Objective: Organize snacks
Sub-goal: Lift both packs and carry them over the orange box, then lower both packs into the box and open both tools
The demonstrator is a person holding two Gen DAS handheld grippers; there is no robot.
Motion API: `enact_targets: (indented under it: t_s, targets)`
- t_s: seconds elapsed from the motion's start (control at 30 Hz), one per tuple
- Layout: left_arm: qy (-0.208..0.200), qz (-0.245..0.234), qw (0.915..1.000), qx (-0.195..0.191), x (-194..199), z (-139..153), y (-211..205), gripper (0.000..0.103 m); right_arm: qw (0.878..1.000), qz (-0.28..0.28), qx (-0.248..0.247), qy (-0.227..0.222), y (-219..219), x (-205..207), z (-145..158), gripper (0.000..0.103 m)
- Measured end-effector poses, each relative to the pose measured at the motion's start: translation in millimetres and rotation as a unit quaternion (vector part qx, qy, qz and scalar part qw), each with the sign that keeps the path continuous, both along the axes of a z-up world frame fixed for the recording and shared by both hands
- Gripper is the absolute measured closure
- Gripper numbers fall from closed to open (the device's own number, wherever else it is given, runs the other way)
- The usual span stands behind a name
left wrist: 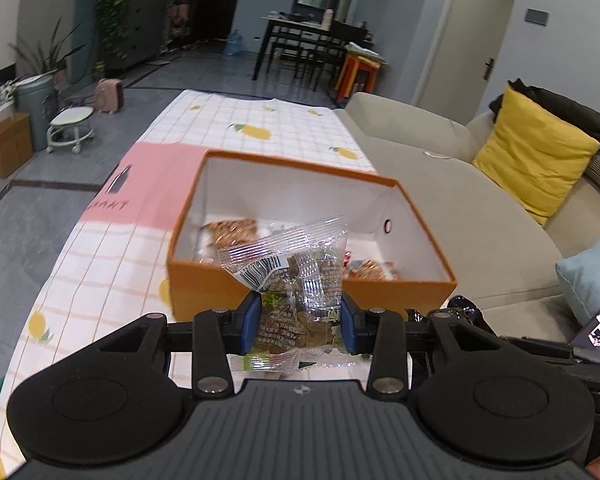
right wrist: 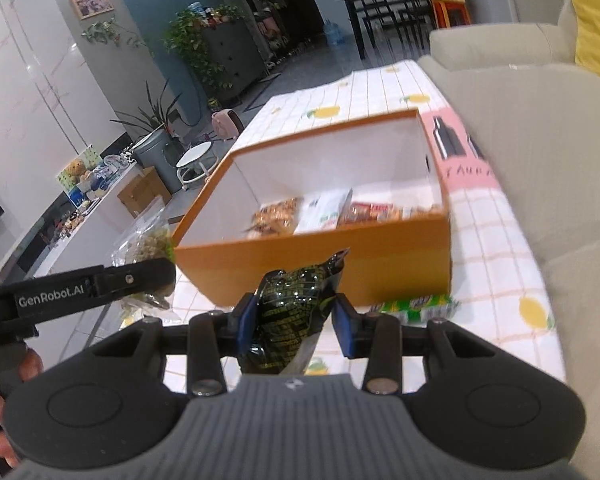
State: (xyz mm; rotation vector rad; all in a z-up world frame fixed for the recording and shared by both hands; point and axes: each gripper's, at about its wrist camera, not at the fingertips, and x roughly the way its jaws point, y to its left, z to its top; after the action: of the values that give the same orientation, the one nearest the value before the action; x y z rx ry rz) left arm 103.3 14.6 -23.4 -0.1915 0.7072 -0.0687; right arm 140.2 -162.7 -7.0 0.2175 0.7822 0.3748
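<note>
I'm mid-carry: left gripper clamps a clear snack packet, right gripper a dark packet; next, I judge, over the orange box at frame centre and release.

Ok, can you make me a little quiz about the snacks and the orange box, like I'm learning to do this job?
1. True or false: the left gripper is empty.
2. What is between the right gripper's fingers? A) a dark green-and-black snack packet B) a spoon C) a water bottle
3. Fill in: the orange box stands on a checked cloth printed with yellow ____.

Key
1. False: its fingers pinch a clear snack packet.
2. A: the dark packet is clamped in front of the box, not yet inside it.
3. Lemons. The box already holds several snacks, and a green packet lies on the lemon cloth beside it.
</note>
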Motion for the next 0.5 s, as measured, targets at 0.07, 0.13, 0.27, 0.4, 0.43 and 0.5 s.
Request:
enact_targets:
  t_s: [0.07, 0.13, 0.27, 0.4, 0.43, 0.5]
  targets:
    - [-0.001, -0.012, 0.9999, 0.003, 9.0, 4.8, -4.2, 0.058, 1.000, 0.007, -0.010, -0.007, -2.0, 7.8, 6.2, 0.064]
    - [0.000, -0.025, 0.9997, 0.005, 21.4, 8.9, -7.0, 0.058, 1.000, 0.015, -0.022, -0.014, -3.0, 17.1, 11.4, 0.064]
    - [0.011, -0.044, 0.9989, -0.001, 50.2, 15.4, -10.0, 0.058, 0.998, 0.035, -0.051, -0.024, -3.0, 46.9, 23.5, 0.064]
    - [0.031, -0.059, 0.9976, -0.020, 81.7, 16.0, -9.1, 0.058, 0.994, 0.059, -0.090, -0.029, 3.9, 82.1, 32.9, 0.064]
    - [0.034, -0.063, 0.9973, -0.012, 89.8, 15.0, -10.8, 0.058, 0.992, 0.066, -0.105, -0.032, 6.9, 91.7, 33.6, 0.064]
    - [0.042, -0.071, 0.9966, 0.005, 103.8, 10.8, -15.2, 0.058, 0.988, 0.073, -0.128, -0.034, 10.4, 109.9, 31.1, 0.064]
